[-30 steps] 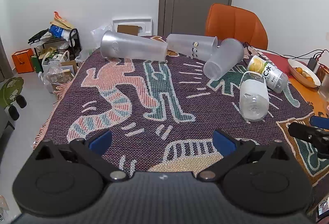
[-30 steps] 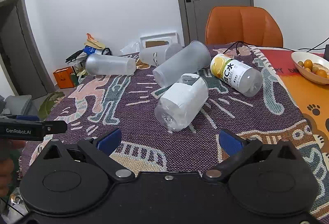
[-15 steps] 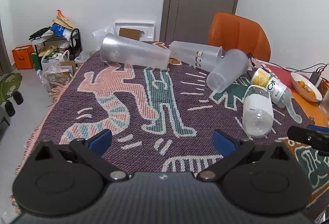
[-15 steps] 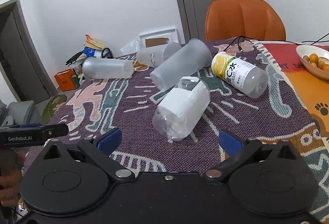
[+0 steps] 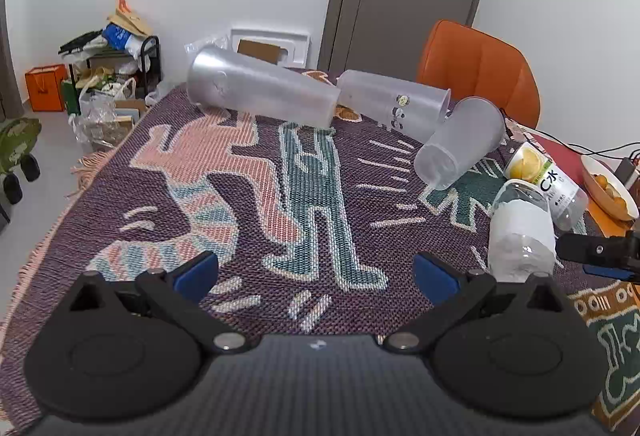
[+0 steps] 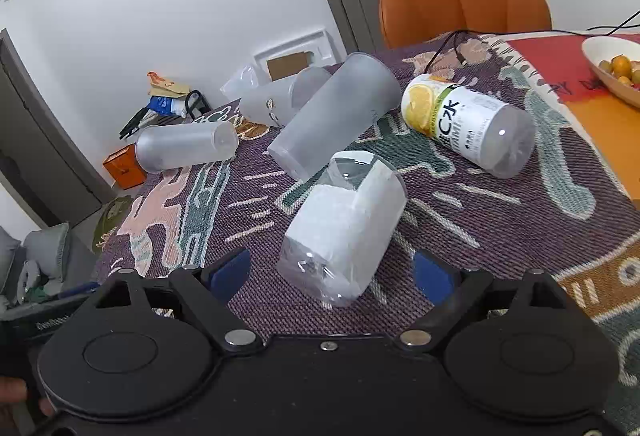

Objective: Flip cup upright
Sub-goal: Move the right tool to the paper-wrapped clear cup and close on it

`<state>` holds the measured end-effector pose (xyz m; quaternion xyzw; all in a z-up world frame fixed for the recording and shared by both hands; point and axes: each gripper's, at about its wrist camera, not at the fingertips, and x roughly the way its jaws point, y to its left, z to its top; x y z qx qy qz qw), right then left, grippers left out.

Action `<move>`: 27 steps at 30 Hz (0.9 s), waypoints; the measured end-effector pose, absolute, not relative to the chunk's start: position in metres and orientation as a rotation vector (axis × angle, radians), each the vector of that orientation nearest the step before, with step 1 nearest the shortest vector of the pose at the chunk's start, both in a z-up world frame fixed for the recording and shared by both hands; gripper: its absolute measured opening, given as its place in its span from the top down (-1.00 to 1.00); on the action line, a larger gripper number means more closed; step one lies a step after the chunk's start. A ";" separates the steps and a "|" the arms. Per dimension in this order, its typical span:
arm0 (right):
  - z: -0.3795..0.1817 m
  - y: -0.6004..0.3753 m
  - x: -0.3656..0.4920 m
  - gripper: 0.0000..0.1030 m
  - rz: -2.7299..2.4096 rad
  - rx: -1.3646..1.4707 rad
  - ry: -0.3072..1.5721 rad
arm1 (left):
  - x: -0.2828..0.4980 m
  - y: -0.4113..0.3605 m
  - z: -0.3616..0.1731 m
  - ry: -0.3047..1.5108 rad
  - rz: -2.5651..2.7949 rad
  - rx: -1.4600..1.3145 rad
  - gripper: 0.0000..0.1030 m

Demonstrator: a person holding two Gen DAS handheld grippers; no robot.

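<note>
Several clear plastic cups lie on their sides on a patterned cloth [image 5: 240, 195]. A white-labelled cup [image 6: 344, 232] lies closest, its base between the tips of my open right gripper [image 6: 334, 276]; the jaws do not touch it. It also shows in the left wrist view [image 5: 520, 232]. Behind it lie a frosted cup [image 6: 336, 119], a lemon-labelled cup [image 6: 468, 123], a panda-print cup [image 5: 394, 103] and a tall frosted cup [image 5: 260, 91]. My left gripper [image 5: 316, 272] is open and empty above the cloth's near edge.
An orange chair [image 5: 476, 71] stands at the table's far side. A bowl of oranges [image 6: 616, 71] sits at the right on an orange mat, with cables nearby. Bags and boxes [image 5: 104, 71] clutter the floor to the left. The right gripper's tip [image 5: 592, 248] shows at the right edge of the left wrist view.
My right gripper has moved forward and down, so the white-labelled cup's base now lies between its open fingers. My left gripper has advanced a little over the cloth.
</note>
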<state>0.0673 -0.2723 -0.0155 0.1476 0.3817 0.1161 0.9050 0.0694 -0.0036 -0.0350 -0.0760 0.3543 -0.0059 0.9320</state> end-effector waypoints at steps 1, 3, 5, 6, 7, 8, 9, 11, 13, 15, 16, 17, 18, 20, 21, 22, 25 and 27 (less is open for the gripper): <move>-0.016 -0.272 0.071 -0.72 0.239 0.307 0.795 | 0.072 -0.004 -0.037 0.727 -0.013 -0.160 -0.99; -0.018 -0.271 0.079 -0.69 0.242 0.317 0.811 | 0.077 -0.004 -0.041 0.735 -0.015 -0.166 -0.99; -0.021 -0.270 0.086 -0.68 0.240 0.329 0.832 | 0.082 -0.003 -0.045 0.743 -0.018 -0.171 -0.99; -0.023 -0.270 0.090 -0.68 0.237 0.336 0.847 | 0.085 -0.002 -0.047 0.748 -0.015 -0.176 -0.99; -0.026 -0.270 0.094 -0.68 0.237 0.346 0.863 | 0.087 -0.001 -0.048 0.752 -0.013 -0.182 -0.99; -0.029 -0.269 0.098 -0.68 0.237 0.357 0.876 | 0.089 0.000 -0.050 0.756 -0.013 -0.186 -0.99; -0.032 -0.269 0.101 -0.68 0.234 0.365 0.889 | 0.091 0.001 -0.051 0.761 -0.015 -0.188 -0.99; -0.038 -0.269 0.108 -0.68 0.222 0.381 0.916 | 0.095 0.002 -0.054 0.768 -0.020 -0.188 -0.99; -0.042 -0.270 0.116 -0.68 0.221 0.412 0.940 | 0.098 0.002 -0.057 0.775 -0.022 -0.187 -0.99; -0.045 -0.270 0.122 -0.68 0.230 0.440 0.954 | 0.100 0.004 -0.059 0.778 -0.027 -0.188 -0.99; -0.046 -0.269 0.125 -0.69 0.231 0.447 0.958 | 0.101 0.005 -0.060 0.779 -0.029 -0.189 -0.99; -0.046 -0.269 0.127 -0.69 0.228 0.449 0.962 | 0.102 0.006 -0.061 0.780 -0.028 -0.191 -0.99; -0.047 -0.268 0.130 -0.70 0.226 0.449 0.967 | 0.103 0.007 -0.061 0.781 -0.027 -0.195 -0.99; -0.051 -0.266 0.135 -0.70 0.222 0.454 0.984 | 0.105 0.009 -0.062 0.787 -0.028 -0.211 -0.99; -0.054 -0.265 0.137 -0.70 0.218 0.460 0.994 | 0.105 0.010 -0.062 0.788 -0.031 -0.220 -0.99; -0.055 -0.265 0.140 -0.60 0.217 0.468 1.002 | 0.106 0.011 -0.061 0.787 -0.033 -0.225 -0.99; -0.058 -0.266 0.141 -0.39 0.206 0.482 1.010 | 0.105 0.011 -0.059 0.772 -0.042 -0.218 -0.99; -0.055 -0.263 0.138 -0.38 0.223 0.476 1.007 | 0.102 0.014 -0.057 0.762 -0.034 -0.226 -0.99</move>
